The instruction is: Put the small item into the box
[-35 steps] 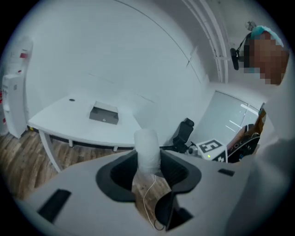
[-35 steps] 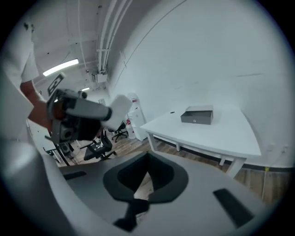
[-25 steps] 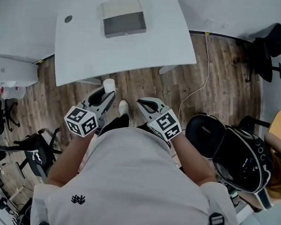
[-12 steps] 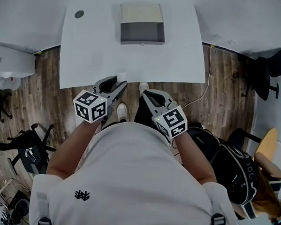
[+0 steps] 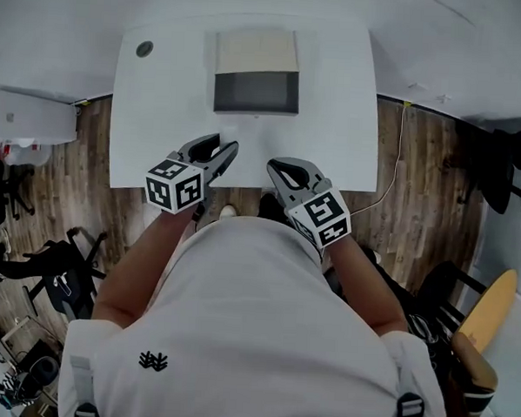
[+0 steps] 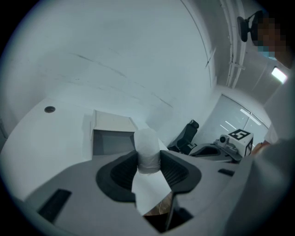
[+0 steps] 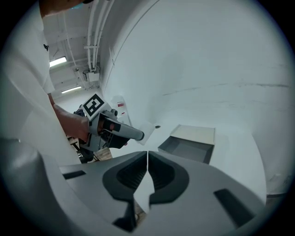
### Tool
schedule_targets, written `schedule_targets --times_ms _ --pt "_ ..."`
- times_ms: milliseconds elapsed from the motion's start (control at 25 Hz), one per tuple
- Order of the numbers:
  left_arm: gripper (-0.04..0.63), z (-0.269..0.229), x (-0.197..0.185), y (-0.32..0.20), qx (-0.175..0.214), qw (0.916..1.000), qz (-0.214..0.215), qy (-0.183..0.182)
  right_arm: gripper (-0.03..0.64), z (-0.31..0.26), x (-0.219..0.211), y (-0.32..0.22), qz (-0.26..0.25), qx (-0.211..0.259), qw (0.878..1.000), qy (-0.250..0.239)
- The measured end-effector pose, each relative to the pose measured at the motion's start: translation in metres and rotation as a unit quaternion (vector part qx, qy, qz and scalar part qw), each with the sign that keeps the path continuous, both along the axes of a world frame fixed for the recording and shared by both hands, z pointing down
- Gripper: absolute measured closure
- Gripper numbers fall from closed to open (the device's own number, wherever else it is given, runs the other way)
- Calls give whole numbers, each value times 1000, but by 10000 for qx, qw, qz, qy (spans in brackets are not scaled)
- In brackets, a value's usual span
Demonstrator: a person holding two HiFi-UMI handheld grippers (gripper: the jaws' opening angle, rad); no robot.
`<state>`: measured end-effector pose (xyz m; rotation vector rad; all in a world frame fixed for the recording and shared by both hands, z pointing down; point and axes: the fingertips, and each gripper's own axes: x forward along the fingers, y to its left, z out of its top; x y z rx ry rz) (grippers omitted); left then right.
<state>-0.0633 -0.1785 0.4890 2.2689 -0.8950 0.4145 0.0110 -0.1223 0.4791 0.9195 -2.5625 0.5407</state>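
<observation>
The left tongs (image 6: 148, 167) stood part-way closed on the small item (image 6: 147, 143), a white matte cylinder held upright between the pads by its lower half, with its rounded top clear above them. The right tongs (image 7: 147, 168) were pressed together with nothing between them.

Judged from its look, the item was light and probably slightly soft, like foam or wrapped paper, so a gentle squeeze across its middle would suit it. A hard pinch might dent it. Its dull surface did not look slippery, and nothing suggested it would break.

Both tongs hovered over the near edge of the white bench (image 5: 161, 111), the left one to the left of the right. The box (image 5: 257, 72) sat well apart from them at the far middle of the bench, open, with a grey hollow and a pale lid folded back on its far side.

No brand or lettering could be read on the item or the box. The only print was the black-and-white square pattern on each marker cube (image 5: 176, 188) and a small dark emblem (image 5: 152, 361) on the person's shirt.
</observation>
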Motion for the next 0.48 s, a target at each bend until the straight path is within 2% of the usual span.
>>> schedule_targets --times_ms 480 --pt "434 50 20 -88 -565 9956 -469 -575 607 11 37 -43 -110 -151 9996 -226"
